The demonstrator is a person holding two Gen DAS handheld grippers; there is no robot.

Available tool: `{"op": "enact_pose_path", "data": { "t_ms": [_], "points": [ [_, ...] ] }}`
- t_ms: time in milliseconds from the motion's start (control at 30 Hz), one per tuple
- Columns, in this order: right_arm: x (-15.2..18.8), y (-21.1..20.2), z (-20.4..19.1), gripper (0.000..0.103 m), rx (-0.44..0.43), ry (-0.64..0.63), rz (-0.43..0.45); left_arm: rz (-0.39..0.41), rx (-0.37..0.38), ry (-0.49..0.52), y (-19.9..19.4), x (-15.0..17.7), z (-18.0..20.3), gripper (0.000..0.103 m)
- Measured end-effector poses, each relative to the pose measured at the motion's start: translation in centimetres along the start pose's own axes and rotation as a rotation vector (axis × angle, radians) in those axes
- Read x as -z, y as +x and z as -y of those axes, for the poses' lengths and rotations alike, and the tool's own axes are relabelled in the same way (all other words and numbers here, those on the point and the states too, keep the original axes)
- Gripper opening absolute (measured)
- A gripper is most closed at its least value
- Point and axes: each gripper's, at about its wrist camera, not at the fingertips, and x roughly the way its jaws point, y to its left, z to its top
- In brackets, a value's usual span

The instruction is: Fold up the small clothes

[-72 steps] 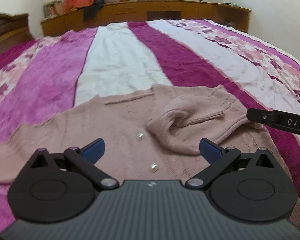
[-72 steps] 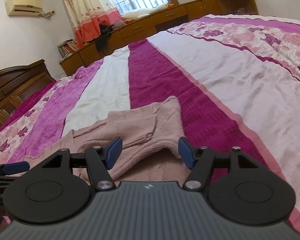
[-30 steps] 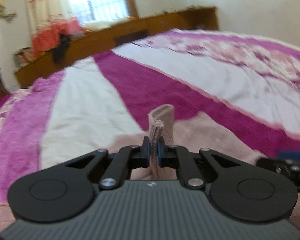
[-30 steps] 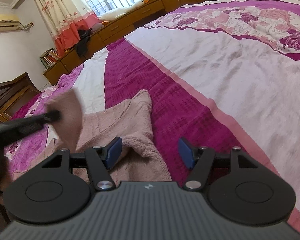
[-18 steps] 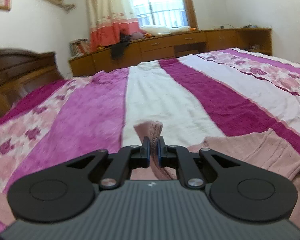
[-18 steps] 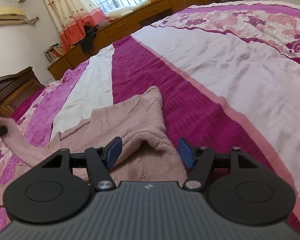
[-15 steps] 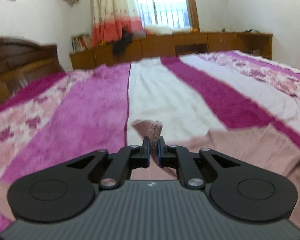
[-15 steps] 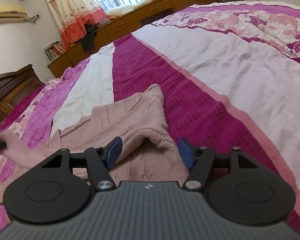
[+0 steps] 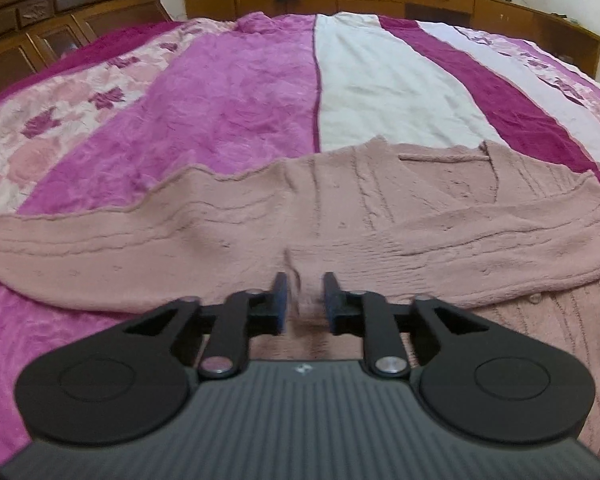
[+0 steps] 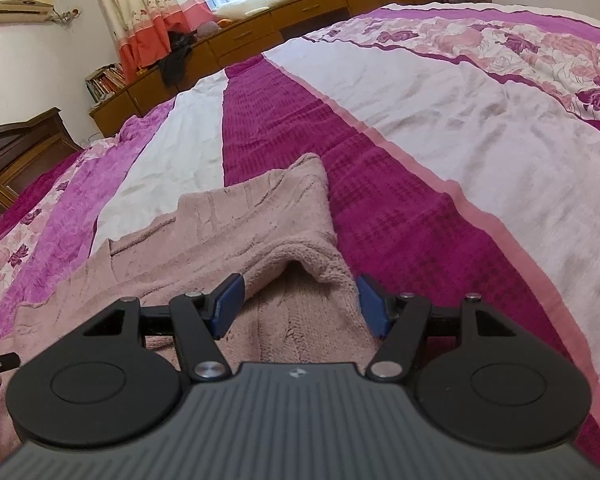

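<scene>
1. The bedspread, striped pink, white and magenta, fills both views.
2. The sweater lies across the middle of my left view and the lower left of my right view, one sleeve folded over its body.
3. My left gripper sits bottom centre, jaws slightly parted, sweater between them.
4. My right gripper is spread wide around a sweater fold.
</scene>
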Motion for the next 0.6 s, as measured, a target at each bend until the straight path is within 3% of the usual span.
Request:
{"op": "enact_pose_path", "data": {
  "t_ms": [67,267,600],
  "points": [
    [-0.1,0.0,-0.1,0.069,0.001,-0.007,-0.003,0.023,-0.011,0.004,-0.8,0.0,-0.4,0.041],
    [-1.5,0.1,-0.3,0.069,-0.005,-0.019,0.000,0.042,0.022,-0.021,0.0,-1.8,-1.5,0.042],
    [-4.0,1.0,-0.7,0.069,0.020,-0.089,0.000,-0.085,0.113,-0.018,5.2,-2.6,-1.1,0.042]
  ]
}}
